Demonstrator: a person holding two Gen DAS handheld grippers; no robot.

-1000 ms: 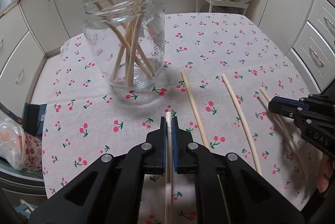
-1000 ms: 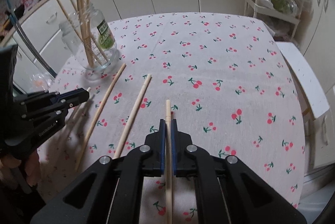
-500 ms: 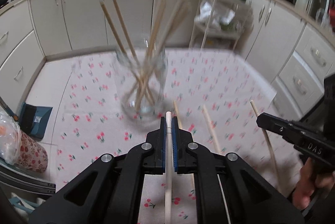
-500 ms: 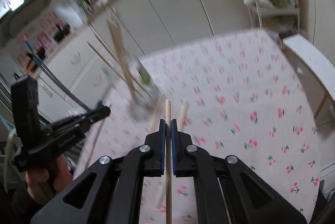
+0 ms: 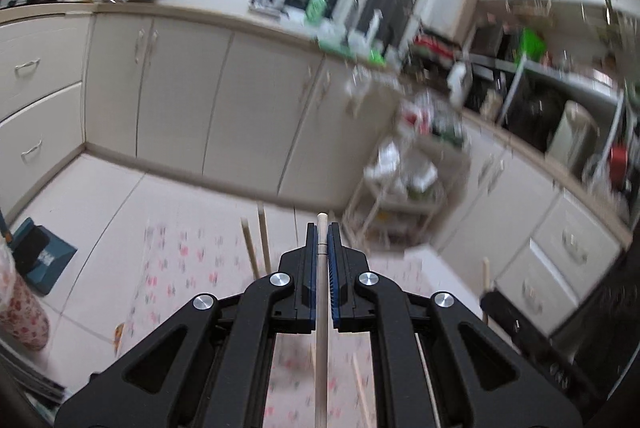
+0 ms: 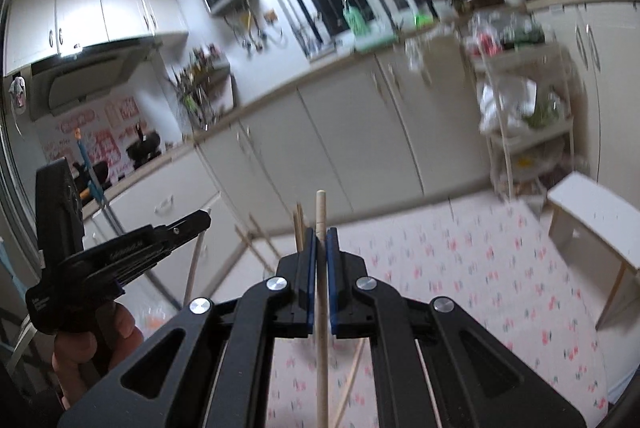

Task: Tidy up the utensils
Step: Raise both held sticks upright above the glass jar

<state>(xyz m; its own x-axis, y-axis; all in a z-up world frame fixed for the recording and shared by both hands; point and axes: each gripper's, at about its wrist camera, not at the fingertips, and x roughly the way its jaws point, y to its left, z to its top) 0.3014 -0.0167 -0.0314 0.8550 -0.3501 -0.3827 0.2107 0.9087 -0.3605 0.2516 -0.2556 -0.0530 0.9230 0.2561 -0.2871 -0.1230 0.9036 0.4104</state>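
Observation:
My left gripper (image 5: 322, 228) is shut on a wooden chopstick (image 5: 321, 308) and is lifted, tilted up over the cherry-print table (image 5: 188, 260). My right gripper (image 6: 320, 234) is shut on another wooden chopstick (image 6: 321, 308), also lifted and tilted up. The left gripper also shows in the right wrist view (image 6: 200, 218) at left, with its chopstick (image 6: 194, 268) hanging below. Tips of chopsticks standing in the jar poke up beside the fingers (image 5: 252, 248) (image 6: 298, 224); the jar itself is hidden. Loose chopsticks (image 6: 352, 380) lie on the table below.
Cream kitchen cabinets (image 5: 180, 100) run behind the table. A white wire rack with bags (image 6: 524, 116) stands at the right, with a white stool (image 6: 596, 220) near the table's right edge. A blue dustpan (image 5: 40, 256) lies on the floor at left.
Both grippers have risen from table level and tilted upward with their chopsticks. The jar has dropped out of sight beneath the fingers; only stick tips show.

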